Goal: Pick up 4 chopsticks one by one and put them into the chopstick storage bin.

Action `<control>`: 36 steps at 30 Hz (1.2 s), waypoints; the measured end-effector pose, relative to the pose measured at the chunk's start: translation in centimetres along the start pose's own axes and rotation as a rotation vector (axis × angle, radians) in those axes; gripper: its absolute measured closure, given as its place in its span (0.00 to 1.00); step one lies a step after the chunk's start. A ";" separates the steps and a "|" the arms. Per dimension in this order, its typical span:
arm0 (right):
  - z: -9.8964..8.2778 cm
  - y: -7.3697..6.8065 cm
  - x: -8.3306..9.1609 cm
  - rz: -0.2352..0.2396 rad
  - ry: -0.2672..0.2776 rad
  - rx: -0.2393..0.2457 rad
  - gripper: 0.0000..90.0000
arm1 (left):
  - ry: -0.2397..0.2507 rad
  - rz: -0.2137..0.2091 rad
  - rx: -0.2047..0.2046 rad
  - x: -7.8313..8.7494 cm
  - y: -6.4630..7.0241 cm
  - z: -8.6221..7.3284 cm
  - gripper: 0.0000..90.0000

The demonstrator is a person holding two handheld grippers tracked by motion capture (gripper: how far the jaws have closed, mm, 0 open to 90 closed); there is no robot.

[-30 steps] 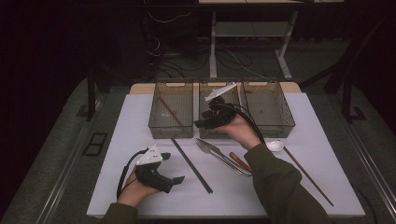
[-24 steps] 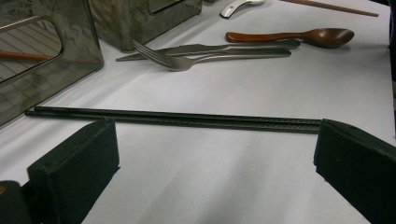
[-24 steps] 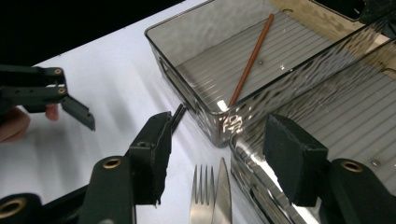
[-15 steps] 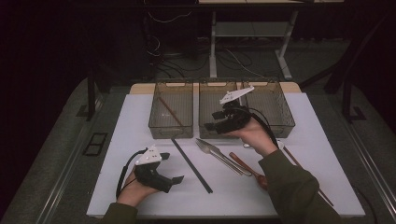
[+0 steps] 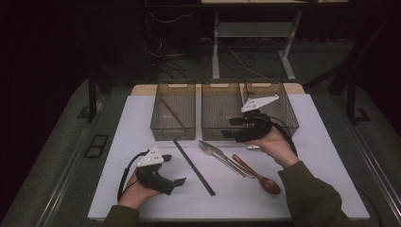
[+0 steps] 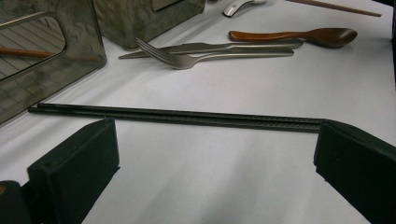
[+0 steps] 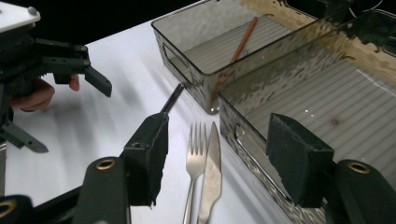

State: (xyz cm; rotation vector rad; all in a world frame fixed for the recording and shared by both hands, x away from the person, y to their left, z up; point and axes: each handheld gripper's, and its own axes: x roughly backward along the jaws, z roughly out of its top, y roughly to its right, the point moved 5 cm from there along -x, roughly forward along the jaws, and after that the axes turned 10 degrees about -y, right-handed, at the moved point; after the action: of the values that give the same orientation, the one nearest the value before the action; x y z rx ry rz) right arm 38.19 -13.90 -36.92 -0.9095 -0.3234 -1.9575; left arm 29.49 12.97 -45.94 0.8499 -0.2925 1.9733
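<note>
Smoky plastic and thin steel set the hazards as a person sorts cutlery on a white surface (image 5: 123, 142). The right claw (image 5: 231, 127) hangs empty; its jaws have just been opening, with nothing between them. Just below and ahead of it lie the fork (image 7: 196, 154) and the knife (image 7: 212, 163), side by side and touching. The front wall of the middle bin (image 7: 252, 154) stands close by its far jaw.

The likeliest slip is a double pick. With the two pieces pressed together, a pinch meant for one may drag or lift the other, and flat metal could skate out of the pads. A careless descent could also clip the bin wall and shove the bin back.

The left claw (image 5: 176, 169) rests low on the surface, jaws spread wide and holding nothing. The black chopsticks (image 6: 177, 116) lie just ahead of its tips and run from one jaw across to the other. Closing on them from this angle would likely push at their length rather than clamp across it. They might roll or part unless the wrist turns first.

Beyond them, the left bin (image 5: 172, 137) already holds a brown chopstick (image 5: 172, 114). A wooden spoon (image 5: 257, 174) waits near the right hand.
</note>
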 end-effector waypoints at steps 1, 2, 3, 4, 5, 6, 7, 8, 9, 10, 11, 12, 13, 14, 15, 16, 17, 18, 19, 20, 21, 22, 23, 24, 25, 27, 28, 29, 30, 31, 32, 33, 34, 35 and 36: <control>-0.3 0.0 0.2 -0.004 0.003 -0.001 0.42 | 0.000 0.001 0.001 0.0 0.0 0.0 0.00; -0.5 0.0 0.4 -0.007 0.005 -0.002 0.42 | 0.000 0.001 0.001 0.0 0.0 0.0 0.00; -0.8 0.1 0.7 -0.011 0.008 -0.001 0.42 | 0.000 0.002 -0.003 0.0 0.0 0.0 0.00; -1.1 0.1 0.9 -0.014 0.009 -0.002 0.42 | 0.000 0.002 -0.005 0.0 0.0 0.0 0.00; -1.4 0.1 1.1 -0.017 0.012 -0.005 0.42 | 0.000 0.002 -0.005 0.0 0.0 0.0 0.00; -1.7 0.2 1.3 -0.020 0.013 -0.008 0.42 | -0.001 0.002 -0.006 0.0 0.0 0.0 0.00; -2.1 0.2 1.5 -0.020 0.015 -0.013 0.42 | 0.000 0.002 -0.006 -0.1 0.0 0.0 0.00; -2.4 0.3 1.7 -0.022 0.017 -0.016 0.42 | -0.001 0.003 -0.006 -0.1 0.0 0.0 0.00; -2.7 0.3 1.9 -0.025 0.020 -0.019 0.42 | 0.000 0.003 -0.006 0.0 0.0 0.0 0.00; -3.0 0.4 2.1 -0.027 0.020 -0.022 0.42 | -0.001 0.003 -0.007 0.0 0.0 -0.1 0.00; -3.4 0.4 2.2 -0.029 0.023 -0.026 0.42 | 0.000 0.004 -0.008 0.0 0.1 -0.1 0.00; -3.7 0.4 2.4 -0.031 0.026 -0.030 0.42 | 0.000 0.005 -0.006 0.1 0.1 -0.1 0.00; -4.0 0.5 2.7 -0.033 0.026 -0.031 0.42 | 0.002 0.004 -0.003 0.1 0.1 -0.1 0.00; -4.3 0.5 2.9 -0.035 0.027 -0.035 0.42 | 0.004 0.004 -0.002 0.1 0.1 0.0 0.00; -4.6 0.6 3.1 -0.040 0.030 -0.036 0.42 | 0.001 0.005 -0.006 0.0 0.1 -0.1 0.00; -4.8 0.6 3.3 -0.041 0.035 -0.039 0.42 | -0.002 0.005 -0.009 0.0 0.1 -0.1 0.00; -5.1 0.7 3.5 -0.041 0.036 -0.039 0.41 | -0.005 0.006 -0.012 0.0 0.1 -0.1 0.00; -5.4 0.7 3.7 -0.045 0.039 -0.044 0.41 | -0.007 0.008 -0.014 -0.1 0.0 -0.1 0.00; -5.7 0.7 3.9 -0.044 0.040 -0.047 0.41 | -0.006 0.010 -0.012 -0.1 0.0 -0.1 0.00; -6.1 0.8 4.0 -0.046 0.038 -0.047 0.41 | -0.002 0.009 -0.010 -0.1 0.0 -0.1 0.00; -6.4 0.8 4.2 -0.051 0.039 -0.050 0.41 | -0.002 0.008 -0.009 0.0 0.0 -0.1 0.00; -6.7 0.9 4.3 -0.049 0.040 -0.051 0.40 | 0.000 0.007 -0.005 0.0 0.1 -0.1 0.00; -7.1 0.9 4.4 -0.054 0.038 -0.052 0.40 | -0.003 0.008 -0.007 0.0 0.1 -0.1 0.00; -7.4 1.0 4.5 -0.056 0.037 -0.051 0.39 | -0.007 0.009 -0.009 0.0 0.1 -0.1 0.00; -7.6 1.1 4.6 -0.058 0.036 -0.052 0.39 | -0.004 0.010 -0.007 0.0 0.1 -0.1 0.00; -8.2 1.2 4.8 -0.065 0.034 -0.048 0.38 | -0.003 0.010 -0.004 0.1 0.0 -0.2 0.00; -8.5 1.3 4.9 -0.066 0.035 -0.050 0.37 | -0.002 0.009 0.000 0.1 0.0 -0.2 0.00; -8.8 1.4 5.1 -0.065 0.035 -0.055 0.36 | 0.002 0.010 0.004 0.1 -0.1 -0.2 0.00; -9.1 1.5 5.2 -0.067 0.036 -0.059 0.36 | 0.003 0.009 0.005 0.1 -0.1 -0.2 0.00; -9.4 1.6 5.3 -0.071 0.036 -0.064 0.36 | 0.007 0.008 0.008 0.2 -0.1 -0.3 0.00; -9.7 1.8 5.5 -0.076 0.037 -0.071 0.35 | 0.009 0.007 0.009 0.2 -0.1 -0.3 0.00; -10.0 2.0 5.6 -0.079 0.039 -0.078 0.35 | 0.008 0.006 0.009 0.2 -0.1 -0.3 0.00; -10.2 2.1 5.8 -0.081 0.041 -0.087 0.35 | 0.005 0.006 0.008 0.2 -0.1 -0.4 0.00; -10.5 2.2 6.0 -0.084 0.045 -0.090 0.35 | 0.007 0.006 0.011 0.2 -0.1 -0.4 0.00; -10.7 2.3 6.1 -0.089 0.048 -0.098 0.35 | 0.007 0.006 0.012 0.2 -0.2 -0.5 0.00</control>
State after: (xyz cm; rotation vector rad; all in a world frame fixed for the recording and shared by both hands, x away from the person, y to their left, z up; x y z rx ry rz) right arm 33.29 -24.94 -40.32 -0.9230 -0.2463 -2.0888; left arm 29.34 13.46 -46.14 0.8502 -0.2802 1.9849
